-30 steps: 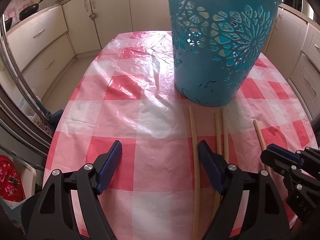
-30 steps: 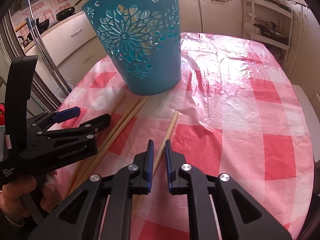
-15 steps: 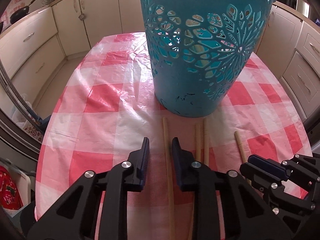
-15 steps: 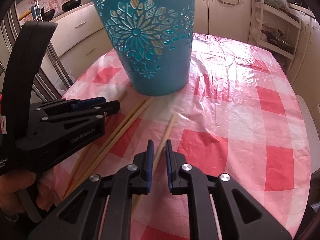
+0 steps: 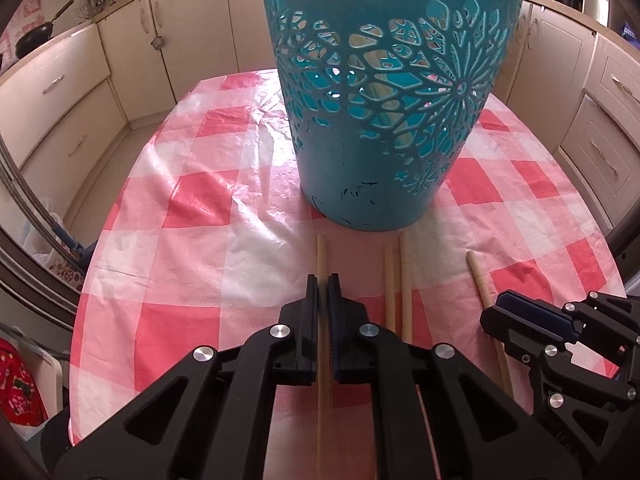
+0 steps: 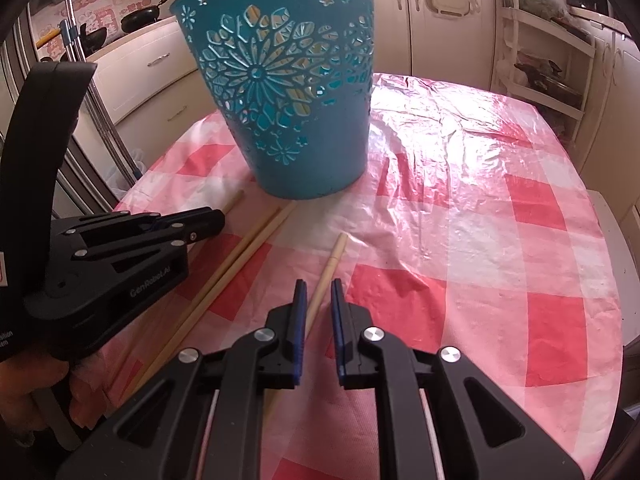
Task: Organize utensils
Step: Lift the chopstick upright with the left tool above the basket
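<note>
A teal cut-out basket [image 5: 390, 112] stands on the red-and-white checked tablecloth [image 5: 192, 240]; it also shows in the right wrist view [image 6: 292, 92]. Several wooden chopsticks lie in front of it. My left gripper [image 5: 323, 288] is shut on the leftmost chopstick [image 5: 321, 256], low at the cloth. A pair of chopsticks [image 5: 398, 280] lies just right of it. My right gripper [image 6: 319, 298] straddles a single chopstick [image 6: 334, 258]; its jaws stand slightly apart and do not touch the stick. The left gripper [image 6: 208, 220] shows in the right wrist view too.
Cream kitchen cabinets [image 5: 60, 92] surround the oval table. A white shelf rack [image 6: 544, 60] stands at the far right. A pan [image 6: 140, 16] sits on the counter at back left. Inside the basket, pale sticks [image 5: 384, 100] show through the cut-outs.
My left gripper moved right over the leftmost chopstick and closed on it from wide open. My right gripper stayed around its chopstick, jaws slightly wider.
</note>
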`<state>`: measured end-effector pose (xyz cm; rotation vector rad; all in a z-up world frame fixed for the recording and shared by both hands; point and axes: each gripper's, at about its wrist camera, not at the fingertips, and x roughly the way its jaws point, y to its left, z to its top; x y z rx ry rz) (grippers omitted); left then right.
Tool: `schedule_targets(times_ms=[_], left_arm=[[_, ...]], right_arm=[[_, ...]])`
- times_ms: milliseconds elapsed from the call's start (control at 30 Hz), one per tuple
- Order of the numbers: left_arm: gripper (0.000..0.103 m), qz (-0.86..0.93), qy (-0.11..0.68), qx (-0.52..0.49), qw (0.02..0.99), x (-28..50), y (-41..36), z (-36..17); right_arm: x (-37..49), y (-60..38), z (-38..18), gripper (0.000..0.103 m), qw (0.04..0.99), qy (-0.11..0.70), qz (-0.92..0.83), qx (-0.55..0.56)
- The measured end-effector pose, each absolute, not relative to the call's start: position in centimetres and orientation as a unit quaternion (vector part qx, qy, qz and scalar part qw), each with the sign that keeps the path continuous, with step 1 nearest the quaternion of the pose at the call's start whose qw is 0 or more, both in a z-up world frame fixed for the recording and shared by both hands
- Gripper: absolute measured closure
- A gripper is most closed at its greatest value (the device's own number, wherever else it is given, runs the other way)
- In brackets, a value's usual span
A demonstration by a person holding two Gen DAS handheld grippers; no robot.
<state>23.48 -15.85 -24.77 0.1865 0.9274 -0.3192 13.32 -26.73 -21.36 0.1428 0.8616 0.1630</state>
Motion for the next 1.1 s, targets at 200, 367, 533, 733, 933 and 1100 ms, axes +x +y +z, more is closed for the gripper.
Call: schedule_targets(times_ms=[200,367,533,733,933,1100], left_arm=[[0.098,-0.157,0.444,0.085,0.878,23.3,-15.6,-24.6],[0.098,-0.159,0.427,0.073,0.887,22.5,-14.8,-24.1],[0.098,-0.166,0.402,0.057,0.899,21.5,-14.0,-22.6],[0.098,-0.200,0.355,-0.003,0.913,20.1,-11.7,-19.4],[0.098,-0.218,0.303,-0.065,0.925,19.2,-8.7,-14.4],[0.098,-0.227,0.258,-0.094,0.934,19.2,-7.8,-10.2]], right_arm=[[13.0,-26.4,-21.5,0.089,0.909,0.405,0.077,0.060],[13.0,-26.2,-21.5,0.089,0.910,0.404,0.071,0.057],[12.8,-26.0,-21.5,0.089,0.913,0.399,0.069,0.053],[12.7,-26.1,-21.5,0.090,0.913,0.398,0.068,0.052],[12.6,-26.0,-21.5,0.090,0.914,0.397,0.068,0.052],[12.6,-26.1,-21.5,0.090,0.913,0.397,0.069,0.056]])
